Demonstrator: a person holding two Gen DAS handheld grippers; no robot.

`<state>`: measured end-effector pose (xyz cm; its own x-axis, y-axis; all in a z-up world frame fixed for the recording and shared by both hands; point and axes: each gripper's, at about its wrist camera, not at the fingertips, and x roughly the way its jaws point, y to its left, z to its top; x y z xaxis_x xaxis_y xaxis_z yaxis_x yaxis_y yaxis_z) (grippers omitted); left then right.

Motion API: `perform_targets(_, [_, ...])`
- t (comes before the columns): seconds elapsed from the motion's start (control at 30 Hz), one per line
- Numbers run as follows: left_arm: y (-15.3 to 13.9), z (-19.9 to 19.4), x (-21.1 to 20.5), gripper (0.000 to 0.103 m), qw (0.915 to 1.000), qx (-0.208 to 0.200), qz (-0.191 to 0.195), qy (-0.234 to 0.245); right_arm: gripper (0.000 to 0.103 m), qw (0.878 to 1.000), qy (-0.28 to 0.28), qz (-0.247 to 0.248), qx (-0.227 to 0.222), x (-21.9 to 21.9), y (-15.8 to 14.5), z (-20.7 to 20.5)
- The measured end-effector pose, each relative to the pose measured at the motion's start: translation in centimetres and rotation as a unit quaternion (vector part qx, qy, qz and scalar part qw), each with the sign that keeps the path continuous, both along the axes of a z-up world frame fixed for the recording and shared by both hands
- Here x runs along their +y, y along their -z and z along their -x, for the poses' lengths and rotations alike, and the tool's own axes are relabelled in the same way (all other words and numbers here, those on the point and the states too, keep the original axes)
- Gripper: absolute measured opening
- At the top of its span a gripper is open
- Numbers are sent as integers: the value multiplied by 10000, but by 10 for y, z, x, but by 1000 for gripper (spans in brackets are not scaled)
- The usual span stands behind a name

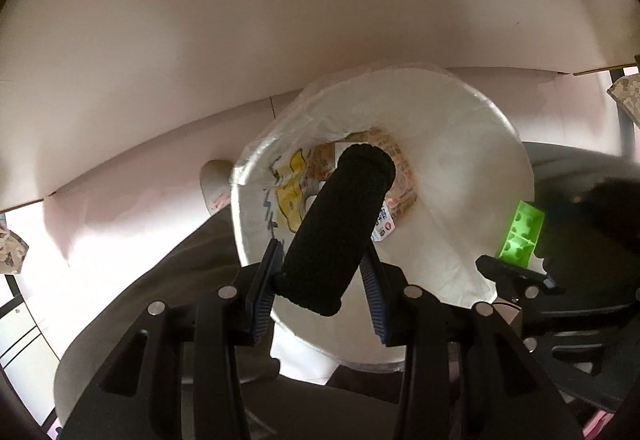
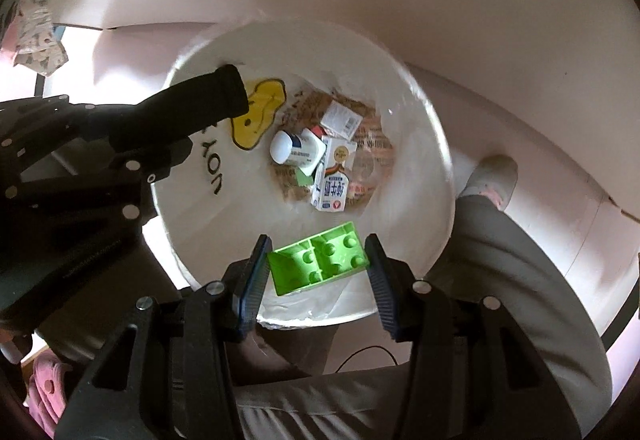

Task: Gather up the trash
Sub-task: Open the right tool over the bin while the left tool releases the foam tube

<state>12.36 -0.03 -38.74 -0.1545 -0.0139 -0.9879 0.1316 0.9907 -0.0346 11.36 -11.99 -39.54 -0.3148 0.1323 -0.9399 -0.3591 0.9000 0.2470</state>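
Both grippers sit over the mouth of the white trash bin [image 2: 192,208], pointing down into it.

Left gripper [image 1: 320,272]: clamped on a black foam cylinder [image 1: 340,228], pads pressing its lower end. In the left wrist view the cylinder sticks up from the jaws across the centre of the frame; in the right wrist view it enters from the left edge over the bin rim.

Right gripper [image 2: 318,264]: clenched on a green toy brick [image 2: 318,258], studs facing the camera, lower centre of frame, just above the bin's near rim. The same brick shows at the right of the left wrist view.

Bin bottom, centre of the right wrist view: a milk carton [image 2: 332,180], a white bottle [image 2: 294,150], a small white box [image 2: 340,120]. A yellow cartoon mark [image 2: 256,116] sits on the inner wall, upper left of the pile.

A person's trouser leg [image 2: 520,280] and slipper [image 2: 492,176] are at right, beside the bin.
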Motion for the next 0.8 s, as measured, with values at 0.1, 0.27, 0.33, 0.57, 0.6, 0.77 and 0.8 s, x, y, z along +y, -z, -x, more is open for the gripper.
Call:
perform_targets(0.1, [11, -2, 2, 42, 9999, 132, 4, -40, 49, 9999, 73, 55, 128, -1, 10, -1])
perform_targets(0.27, [26, -4, 7, 42, 9992, 360, 38, -159, 49, 9993, 159, 123, 305, -1, 26, -4])
perform_targets(0.33, [32, -4, 7, 42, 9989, 433, 35, -192, 49, 9990, 187, 160, 367, 0, 33, -5])
perform_targets(0.57, [50, -6, 6, 42, 9976, 662, 43, -197, 49, 9979, 245, 247, 542, 5, 52, -10])
perform_targets(0.6, [52, -7, 5, 42, 9975, 680, 36, -209, 49, 9978, 249, 257, 558, 6, 53, -10])
perform_targets(0.77, [67, -11, 4, 43, 9963, 817, 63, -267, 49, 9970, 230, 323, 671, 9, 66, -10])
perform_targets(0.8, [66, -11, 7, 43, 9963, 813, 64, -286, 49, 9969, 251, 330, 670, 9, 68, -10])
